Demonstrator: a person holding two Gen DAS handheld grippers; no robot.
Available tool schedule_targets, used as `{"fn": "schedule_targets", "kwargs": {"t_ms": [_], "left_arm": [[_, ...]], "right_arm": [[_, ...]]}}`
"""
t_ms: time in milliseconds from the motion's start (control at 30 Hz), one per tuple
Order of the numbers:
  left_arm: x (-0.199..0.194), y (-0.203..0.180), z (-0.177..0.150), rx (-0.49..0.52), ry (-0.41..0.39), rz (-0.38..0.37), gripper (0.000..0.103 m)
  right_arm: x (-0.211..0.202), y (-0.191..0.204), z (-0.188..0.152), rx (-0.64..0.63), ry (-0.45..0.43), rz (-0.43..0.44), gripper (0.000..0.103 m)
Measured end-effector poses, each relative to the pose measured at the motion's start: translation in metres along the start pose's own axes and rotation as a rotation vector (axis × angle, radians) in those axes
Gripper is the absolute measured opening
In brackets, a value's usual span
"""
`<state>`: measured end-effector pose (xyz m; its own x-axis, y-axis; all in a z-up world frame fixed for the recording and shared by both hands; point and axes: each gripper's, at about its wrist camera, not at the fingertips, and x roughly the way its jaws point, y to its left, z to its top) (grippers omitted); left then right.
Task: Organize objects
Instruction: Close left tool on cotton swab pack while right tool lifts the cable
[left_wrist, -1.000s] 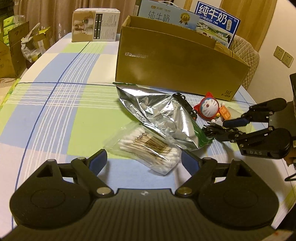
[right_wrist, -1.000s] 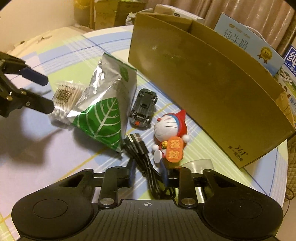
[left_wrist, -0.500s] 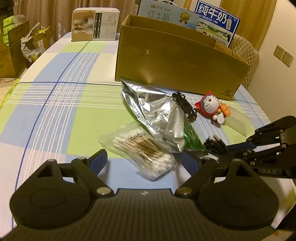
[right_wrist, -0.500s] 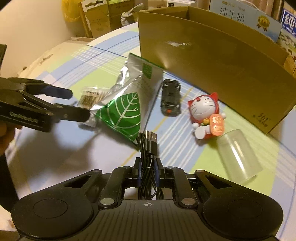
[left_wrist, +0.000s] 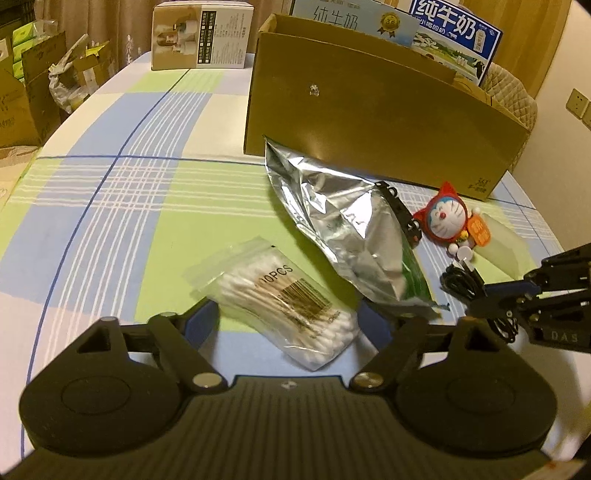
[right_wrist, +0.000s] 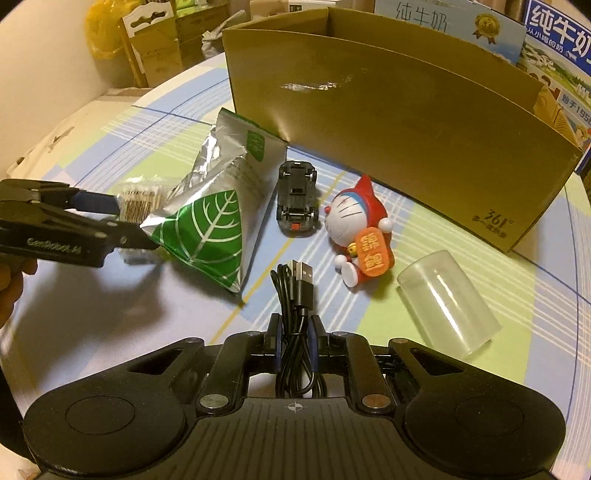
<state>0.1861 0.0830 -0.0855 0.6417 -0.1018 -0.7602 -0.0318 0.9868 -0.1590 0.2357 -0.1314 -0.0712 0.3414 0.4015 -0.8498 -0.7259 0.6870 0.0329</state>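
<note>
- Left gripper: jaws spread wide, straddling cotton swab bag on the tablecloth; pads not touching it yet. Bag = light, soft, slick plastic, will slump and slide; best pinched across the packed middle, not the loose zip edge.
- Foil pouch: just right of swabs, leaning, crinkly, light, prob. slippery; top corner near cardboard box.
- Right gripper: closed on black USB cable, coil pinched between pads, plug end poking fwd. Cable limp, light; loops may dangle or snag.
- Toy car, cat figurine, clear cup lying on its side: hard, rigid, all near box front.
- Views: right wrist shows pouch's green leaf face, car underside, whole cup; left wrist shows only foil back, cup mostly hidden. Left wrist alone shows swab bag whole, label incl.
</note>
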Motion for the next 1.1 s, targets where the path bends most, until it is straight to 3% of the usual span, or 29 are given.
{"fn": "schedule_targets", "kwargs": {"t_ms": [100, 267, 467, 700, 833, 1100], "left_arm": [[-0.001, 0.002, 0.002, 0.01, -0.003, 0.02, 0.045], [-0.011, 0.014, -0.001, -0.004, 0.023, 0.01, 0.028], [-0.031, 0.012, -0.015, 0.041, 0.089, -0.068, 0.028], [-0.033, 0.013, -0.018, 0.026, 0.073, -0.034, 0.035], [-0.032, 0.015, -0.011, 0.004, 0.051, -0.029, 0.045], [-0.019, 0.002, -0.01, 0.1, 0.073, 0.016, 0.041]], "right_arm": [[0.0, -0.001, 0.0, 0.003, 0.001, 0.0, 0.01], [-0.001, 0.001, 0.001, 0.003, -0.003, 0.002, 0.01], [-0.004, 0.005, 0.002, 0.027, -0.01, 0.019, 0.01], [-0.008, 0.004, 0.003, 0.107, -0.021, 0.014, 0.01], [-0.007, 0.009, 0.002, 0.105, -0.014, 0.016, 0.01], [-0.005, 0.012, 0.007, 0.109, -0.025, 0.017, 0.01]]}}
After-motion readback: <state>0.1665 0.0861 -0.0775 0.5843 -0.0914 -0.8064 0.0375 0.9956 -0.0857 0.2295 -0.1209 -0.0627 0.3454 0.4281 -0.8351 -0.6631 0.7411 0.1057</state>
